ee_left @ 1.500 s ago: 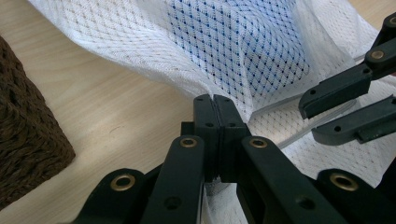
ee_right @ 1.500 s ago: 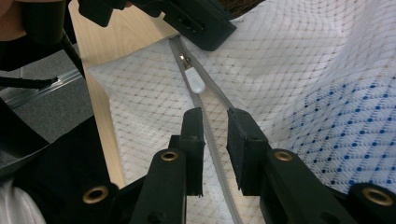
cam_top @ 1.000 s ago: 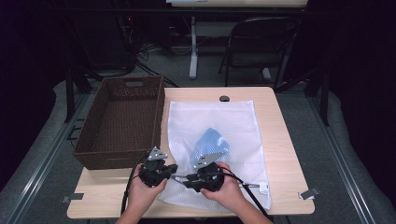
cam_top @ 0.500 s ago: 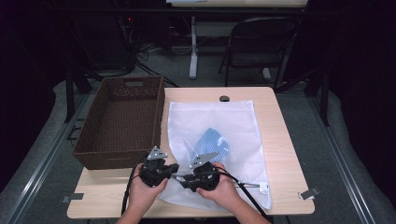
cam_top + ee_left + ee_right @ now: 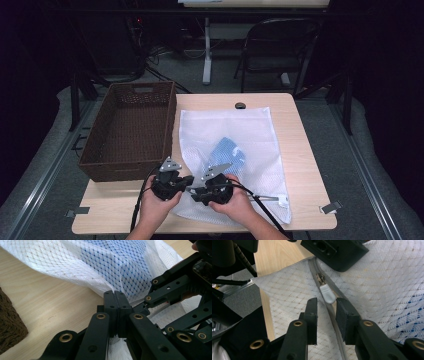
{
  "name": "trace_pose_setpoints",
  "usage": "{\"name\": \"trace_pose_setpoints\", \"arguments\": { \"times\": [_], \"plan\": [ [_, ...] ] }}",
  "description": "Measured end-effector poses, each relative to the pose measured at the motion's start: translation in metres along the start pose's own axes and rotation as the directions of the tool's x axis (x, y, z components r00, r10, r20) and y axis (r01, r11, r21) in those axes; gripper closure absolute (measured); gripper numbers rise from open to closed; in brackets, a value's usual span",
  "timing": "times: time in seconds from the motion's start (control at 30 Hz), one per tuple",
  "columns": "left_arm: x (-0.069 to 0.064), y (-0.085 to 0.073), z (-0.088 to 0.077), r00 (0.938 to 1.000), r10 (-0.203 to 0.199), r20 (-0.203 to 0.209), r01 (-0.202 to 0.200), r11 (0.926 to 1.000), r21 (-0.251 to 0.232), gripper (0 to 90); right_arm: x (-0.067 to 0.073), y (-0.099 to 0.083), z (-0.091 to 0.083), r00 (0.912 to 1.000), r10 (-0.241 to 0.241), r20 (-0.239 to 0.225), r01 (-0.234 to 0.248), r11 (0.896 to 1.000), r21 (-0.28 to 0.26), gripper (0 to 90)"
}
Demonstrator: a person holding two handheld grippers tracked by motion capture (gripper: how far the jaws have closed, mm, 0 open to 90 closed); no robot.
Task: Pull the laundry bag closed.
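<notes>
Count on light wooden table (image 5: 300, 150): one brown woven rectangular basket (image 5: 131, 129) at left, one white mesh zippered laundry bag (image 5: 235, 130) lying flat to its right, one blue cloth (image 5: 227, 152) inside bag, two grippers at bag's near edge. Left gripper (image 5: 115, 305): jaws fully together, pinching a fold of mesh. Right gripper (image 5: 326, 312): jaws narrowly apart and just closing, straddling the zipper line; one white zipper pull (image 5: 327, 293) sits just ahead of the pads, untouched.
</notes>
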State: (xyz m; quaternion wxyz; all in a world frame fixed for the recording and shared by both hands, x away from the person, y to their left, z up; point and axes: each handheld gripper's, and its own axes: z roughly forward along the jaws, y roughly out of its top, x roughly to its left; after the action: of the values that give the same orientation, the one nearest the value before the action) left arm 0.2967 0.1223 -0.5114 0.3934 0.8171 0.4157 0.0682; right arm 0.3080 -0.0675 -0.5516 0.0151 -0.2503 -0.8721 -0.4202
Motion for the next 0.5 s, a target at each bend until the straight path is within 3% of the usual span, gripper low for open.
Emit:
{"name": "trace_pose_setpoints", "arguments": {
  "times": [0.23,0.5],
  "plan": [
    [0.0001,-0.0003,0.0011,1.0,0.006,-0.001,-0.006,1.0,0.002,90.0,0.0016,0.0004,0.001,0.9999,-0.005,0.012,0.005,1.0,0.0,79.5],
    [0.0011,-0.001,0.0015,1.0,0.001,-0.001,-0.001,1.0,0.0,90.0,0.0017,0.0001,-0.0003,0.9999,-0.008,0.012,0.008,1.0,-0.002,80.9]
  ]
}}
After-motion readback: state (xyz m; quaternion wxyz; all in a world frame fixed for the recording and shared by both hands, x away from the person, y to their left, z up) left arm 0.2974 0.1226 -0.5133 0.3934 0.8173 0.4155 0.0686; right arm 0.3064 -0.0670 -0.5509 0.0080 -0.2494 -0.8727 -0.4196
